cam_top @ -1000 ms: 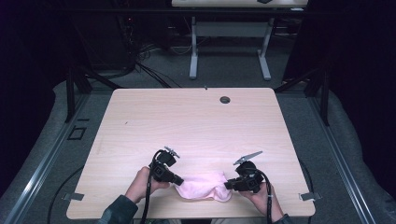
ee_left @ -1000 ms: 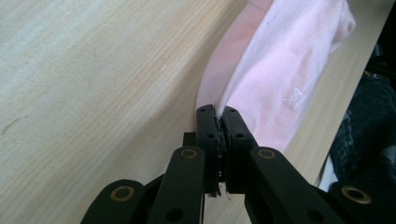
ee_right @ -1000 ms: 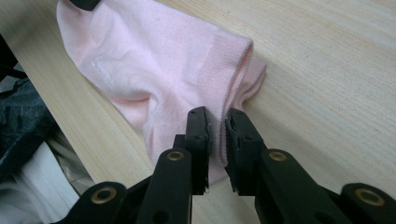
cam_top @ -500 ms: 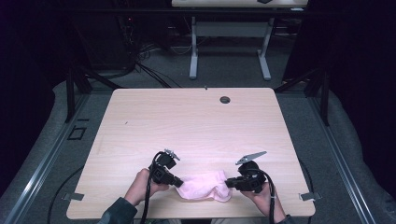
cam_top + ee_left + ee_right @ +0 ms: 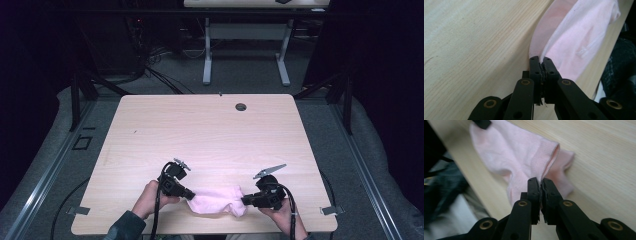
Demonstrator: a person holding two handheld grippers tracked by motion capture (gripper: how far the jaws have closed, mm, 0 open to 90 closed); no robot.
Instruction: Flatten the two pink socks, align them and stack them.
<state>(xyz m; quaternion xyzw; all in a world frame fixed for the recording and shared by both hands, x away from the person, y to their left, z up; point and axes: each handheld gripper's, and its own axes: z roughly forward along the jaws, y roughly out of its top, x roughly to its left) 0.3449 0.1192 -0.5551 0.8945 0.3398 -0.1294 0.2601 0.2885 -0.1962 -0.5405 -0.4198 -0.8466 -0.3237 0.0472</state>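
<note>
Both of the person's forearms come in low over the near edge of the wooden table, one hand wrapped around each gripper, and the two tools point inward at each other with a pink sock stretched between them. The left hand sits a little in from the table's front edge, its knuckles up, and the left gripper angles toward the table's middle and slightly down, its jaws pinched tight on one end of the sock; the left gripper view shows the thin fabric caught right at the tips, with the cloth fanning away above the wood. The right hand lies close to the front edge, and the right gripper runs nearly level toward the left one, its grey plate sticking up behind. Its jaws have just been closing and now clamp the ribbed cuff of the sock, as the right gripper view shows. The sock rests near the front edge, about midway between the hands, bunched and partly lifted at both ends.
</note>
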